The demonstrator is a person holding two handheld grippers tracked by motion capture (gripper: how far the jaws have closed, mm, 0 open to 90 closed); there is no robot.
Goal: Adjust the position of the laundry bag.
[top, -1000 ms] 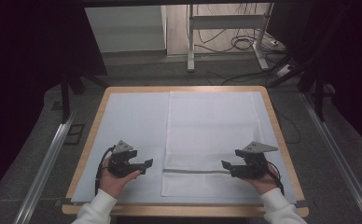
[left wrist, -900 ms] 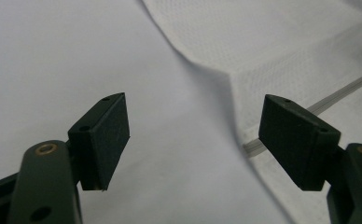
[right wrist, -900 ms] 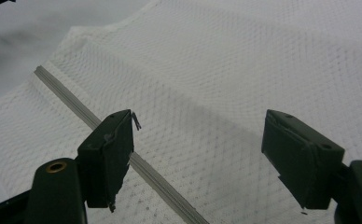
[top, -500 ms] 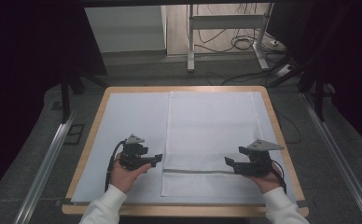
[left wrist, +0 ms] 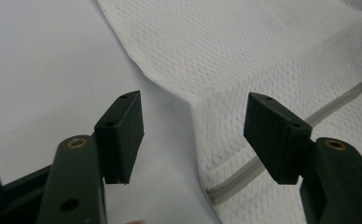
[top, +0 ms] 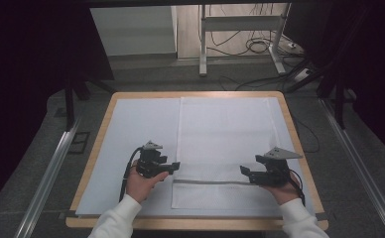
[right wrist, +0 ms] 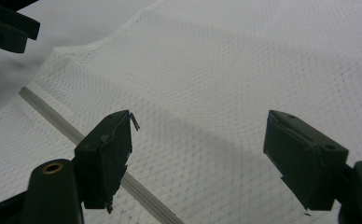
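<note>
We see a white mesh laundry bag (top: 225,148) lying flat on the pale sheet (top: 131,134) that covers the wooden-edged table (top: 97,148). It sits on the right half of the table, its long side running away from us, and a grey zipper (top: 205,182) crosses it near its close end.

Our left hand-held gripper (top: 173,165) sits at the bag's left edge, just above the zipper's left end. In the left gripper view its jaws stand wide apart with nothing between them; the bag's edge (left wrist: 188,100) rises in a small fold in the gap ahead, and the zipper (left wrist: 263,161) runs off behind the right-hand jaw.

Our right hand-held gripper (top: 245,173) hovers over the bag's right part, near the zipper's right stretch. In the right gripper view its jaws are also spread wide and empty, with mesh (right wrist: 244,84) beneath them and the zipper (right wrist: 48,114) passing under the left-hand jaw. We cannot tell whether either gripper touches the fabric.

White sleeves (top: 116,220) come in from the bottom.
</note>
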